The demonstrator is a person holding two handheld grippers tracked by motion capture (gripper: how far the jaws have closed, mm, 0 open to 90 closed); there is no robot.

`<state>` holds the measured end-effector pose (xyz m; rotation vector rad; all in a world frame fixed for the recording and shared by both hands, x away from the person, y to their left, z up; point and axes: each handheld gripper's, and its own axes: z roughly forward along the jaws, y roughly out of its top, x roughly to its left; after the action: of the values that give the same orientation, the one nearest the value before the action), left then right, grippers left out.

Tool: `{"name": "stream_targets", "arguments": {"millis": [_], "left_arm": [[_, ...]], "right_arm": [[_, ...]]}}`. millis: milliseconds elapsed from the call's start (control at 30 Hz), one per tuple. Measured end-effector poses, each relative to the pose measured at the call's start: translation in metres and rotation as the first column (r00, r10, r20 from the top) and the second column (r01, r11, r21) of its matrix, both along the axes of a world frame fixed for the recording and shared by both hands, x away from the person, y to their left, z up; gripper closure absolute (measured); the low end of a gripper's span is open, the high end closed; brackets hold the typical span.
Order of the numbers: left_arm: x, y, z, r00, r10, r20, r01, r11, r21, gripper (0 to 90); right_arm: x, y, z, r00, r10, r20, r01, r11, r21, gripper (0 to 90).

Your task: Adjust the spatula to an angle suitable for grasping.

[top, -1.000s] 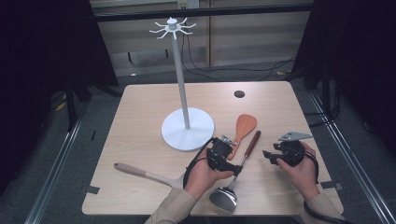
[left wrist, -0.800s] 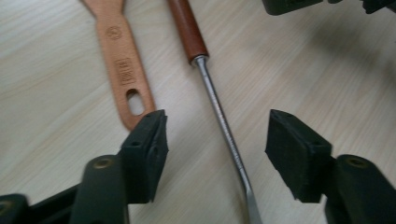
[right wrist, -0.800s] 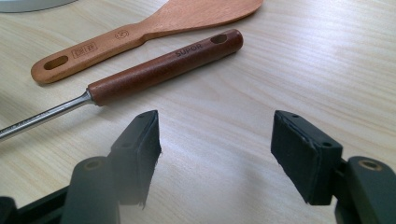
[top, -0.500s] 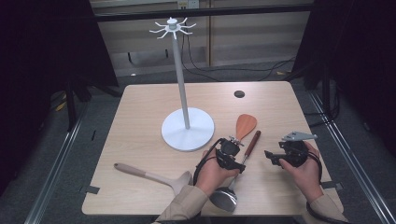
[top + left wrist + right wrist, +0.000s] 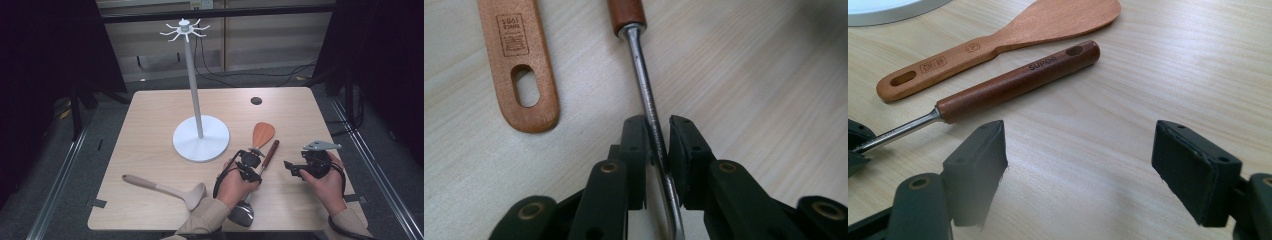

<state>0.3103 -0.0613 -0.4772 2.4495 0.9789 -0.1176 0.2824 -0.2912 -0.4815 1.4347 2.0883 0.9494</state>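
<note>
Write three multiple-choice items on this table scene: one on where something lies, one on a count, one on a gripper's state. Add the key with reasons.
1. Where does the wooden spatula lie?
A. Beside the metal ladle's brown handle
B. On the white stand's base
C. At the table's far left edge

2. How many utensils lie on the table?
A. One
B. Three
C. Five

3. How is the left gripper set?
A. Wide open over bare wood
B. Closed around the metal ladle's steel shaft
C. Clamped on the spatula

Key: 1 A, the right gripper view shows the two side by side. 2 B, spatula, metal ladle and a beige ladle. 3 B, the left gripper view shows its jaws pinching the shaft, while the right gripper stands open.
</note>
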Motion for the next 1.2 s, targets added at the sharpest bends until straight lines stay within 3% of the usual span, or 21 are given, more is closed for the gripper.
{"name": "stream_targets", "arguments": {"millis": [167,200,333,400,433,533,700,767,900,967,1133,1200], "left_arm": [[-0.001,-0.004,0.002,0.9997,0.025,0.004,-0.025,0.9993,0.027,80.7],[-0.001,-0.006,0.003,0.9993,0.037,0.004,-0.037,0.998,0.05,81.2],[0.0,-0.006,0.004,0.9979,0.064,-0.009,-0.063,0.9967,0.052,84.3],[0.0,-0.004,0.006,0.9973,0.074,0.007,-0.074,0.9959,0.052,84.7],[0.003,-0.001,0.009,0.9939,0.103,-0.04,-0.102,0.9947,0.011,84.8],[0.006,0.004,0.016,0.995,0.098,-0.016,-0.098,0.9951,-0.009,84.8],[0.008,0.007,0.026,0.994,0.108,-0.015,-0.109,0.9925,-0.056,84.8],[0.009,0.012,0.033,0.9923,0.123,0.009,-0.122,0.9877,-0.098,84.9],[0.009,0.018,0.038,0.9908,0.129,0.039,-0.124,0.985,-0.12,85.0],[0.009,0.025,0.045,0.9881,0.139,0.065,-0.127,0.978,-0.166,85.0],[0.007,0.03,0.058,0.9831,0.146,0.11,-0.12,0.9696,-0.213,85.0],[0.006,0.033,0.066,0.9785,0.155,0.137,-0.118,0.9621,-0.246,85.0]], "right_arm": [[0.001,0.0,0.0,1.0,0.002,0.006,-0.002,1.0,0.002,20.9],[0.001,0.0,0.0,1.0,0.003,0.002,-0.003,1.0,0.003,20.9],[0.001,0.001,0.0,0.9999,0.009,0.006,-0.009,1.0,0.002,20.7],[0.001,-0.001,0.0,0.9999,0.007,0.01,-0.007,1.0,0.005,20.6],[0.001,-0.002,0.0,0.9999,0.004,0.012,-0.004,1.0,0.006,20.6],[0.001,-0.005,0.0,0.9999,-0.012,0.011,0.012,1.0,0.018,19.8],[0.001,-0.007,0.0,0.9996,-0.024,0.012,0.024,0.999,0.036,18.0],[0.001,-0.006,0.0,0.9996,-0.023,0.014,0.023,0.999,0.036,16.7],[0.001,-0.005,-0.001,0.9997,-0.013,0.021,0.012,0.999,0.036,13.9],[0.002,-0.004,-0.001,0.9998,-0.006,0.017,0.005,0.999,0.039,12.5],[0.003,-0.002,-0.002,0.9998,0.005,0.019,-0.006,0.999,0.043,10.4],[0.002,-0.001,-0.002,0.9998,0.004,0.019,-0.005,0.999,0.045,10.2]]}}
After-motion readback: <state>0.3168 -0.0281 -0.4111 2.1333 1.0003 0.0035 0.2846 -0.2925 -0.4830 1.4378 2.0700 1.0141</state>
